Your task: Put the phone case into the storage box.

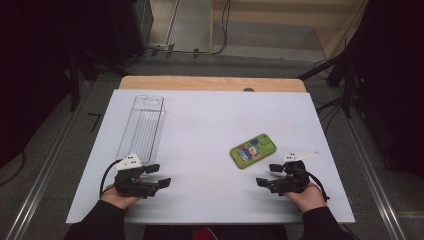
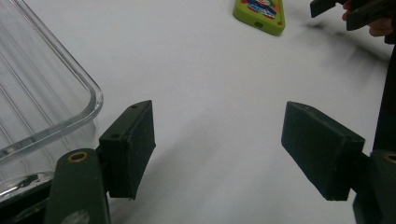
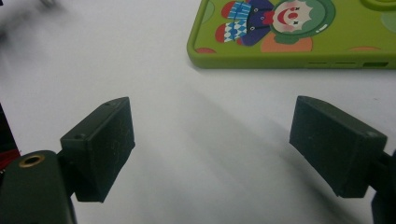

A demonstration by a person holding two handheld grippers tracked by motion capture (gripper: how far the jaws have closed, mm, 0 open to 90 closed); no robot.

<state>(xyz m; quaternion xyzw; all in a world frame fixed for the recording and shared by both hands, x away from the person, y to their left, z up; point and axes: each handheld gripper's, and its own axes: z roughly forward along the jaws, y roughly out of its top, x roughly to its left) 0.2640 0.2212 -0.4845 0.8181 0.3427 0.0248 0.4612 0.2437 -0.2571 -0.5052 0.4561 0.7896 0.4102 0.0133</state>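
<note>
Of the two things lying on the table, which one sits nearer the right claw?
The green phone case with a clown picture, just ahead of the right claw; the clear plastic tray lies far left.

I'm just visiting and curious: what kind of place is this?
Probably a lab or workshop bench for recording handling work. A white table holds only a clear tray and a green phone case, a person holds the left gripper and right gripper, and cables cross the floor.

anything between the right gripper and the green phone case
Nothing visible. The right gripper has its jaws open and empty, and bare white table lies between it and the green phone case. The clear tray sits far off, by the left gripper.
</note>
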